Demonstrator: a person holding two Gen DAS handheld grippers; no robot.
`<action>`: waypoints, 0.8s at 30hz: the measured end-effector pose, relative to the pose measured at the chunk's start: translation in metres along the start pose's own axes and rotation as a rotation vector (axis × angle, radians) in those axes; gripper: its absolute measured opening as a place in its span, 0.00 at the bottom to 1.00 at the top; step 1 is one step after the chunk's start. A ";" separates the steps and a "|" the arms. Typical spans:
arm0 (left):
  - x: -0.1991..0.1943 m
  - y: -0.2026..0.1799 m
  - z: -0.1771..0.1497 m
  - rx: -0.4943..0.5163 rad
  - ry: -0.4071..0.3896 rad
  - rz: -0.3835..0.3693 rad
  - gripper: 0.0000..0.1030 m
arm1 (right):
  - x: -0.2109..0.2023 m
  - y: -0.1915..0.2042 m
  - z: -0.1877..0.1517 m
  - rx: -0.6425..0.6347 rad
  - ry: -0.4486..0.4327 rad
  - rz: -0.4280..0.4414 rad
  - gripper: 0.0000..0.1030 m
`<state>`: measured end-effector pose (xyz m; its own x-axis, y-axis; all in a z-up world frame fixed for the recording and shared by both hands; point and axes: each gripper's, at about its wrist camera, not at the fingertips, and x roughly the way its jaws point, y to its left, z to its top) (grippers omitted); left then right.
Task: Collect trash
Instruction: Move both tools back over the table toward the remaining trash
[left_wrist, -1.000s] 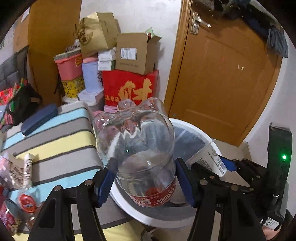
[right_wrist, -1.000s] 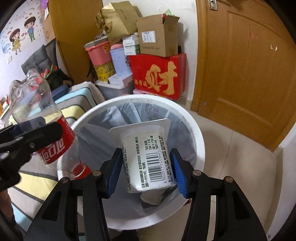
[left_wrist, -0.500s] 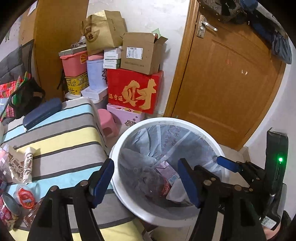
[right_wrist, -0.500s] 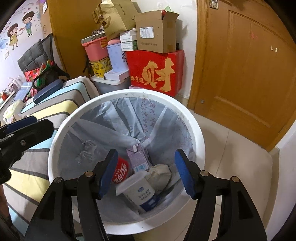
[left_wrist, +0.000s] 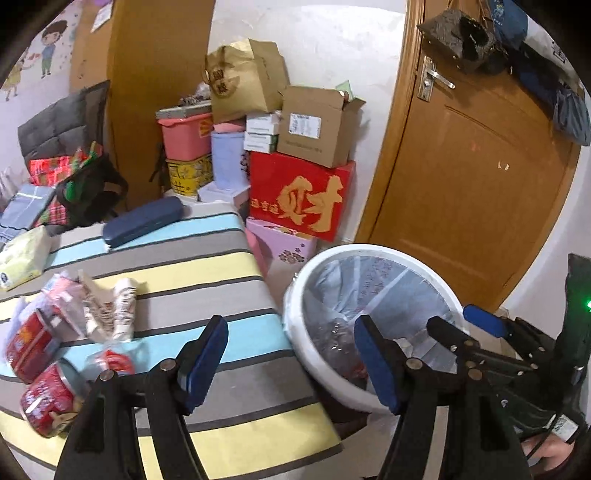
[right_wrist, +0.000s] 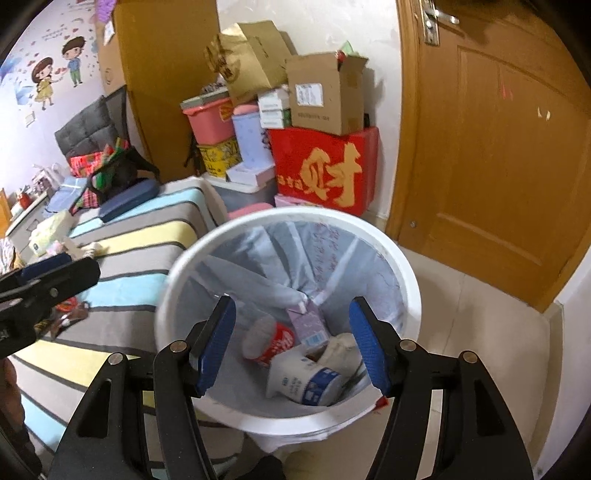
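Fingers of both grippers — left gripper (left_wrist: 290, 363), right gripper (right_wrist: 291, 343) — gape wide, empty.

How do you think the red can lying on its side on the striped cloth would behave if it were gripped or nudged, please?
The red can lies on its side, so a nudge would probably roll it. Its open end suggests it is empty and light. Thin walls may dent under a firm squeeze.

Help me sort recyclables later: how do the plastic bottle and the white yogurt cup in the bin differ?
The plastic bottle is clear with a red label; the yogurt cup is opaque white with a blue band. The bottle lies toward the left side of the bin; the cup lies nearer the camera, partly overlapping it. Both lie tipped over on the bin's grey liner.
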<state>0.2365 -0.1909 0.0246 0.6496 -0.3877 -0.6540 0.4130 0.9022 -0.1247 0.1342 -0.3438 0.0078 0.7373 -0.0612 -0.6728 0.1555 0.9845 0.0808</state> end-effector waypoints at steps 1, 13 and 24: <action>-0.005 0.005 -0.001 -0.009 -0.007 0.012 0.69 | -0.001 0.003 0.000 -0.002 -0.004 0.004 0.63; -0.059 0.057 -0.017 -0.065 -0.075 0.085 0.69 | -0.013 0.047 -0.002 -0.044 -0.041 0.065 0.63; -0.099 0.127 -0.042 -0.146 -0.093 0.189 0.69 | -0.013 0.088 -0.007 -0.096 -0.039 0.136 0.63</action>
<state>0.1983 -0.0299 0.0420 0.7651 -0.2191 -0.6055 0.1863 0.9754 -0.1176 0.1339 -0.2553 0.0189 0.7724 0.0691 -0.6314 -0.0097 0.9952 0.0971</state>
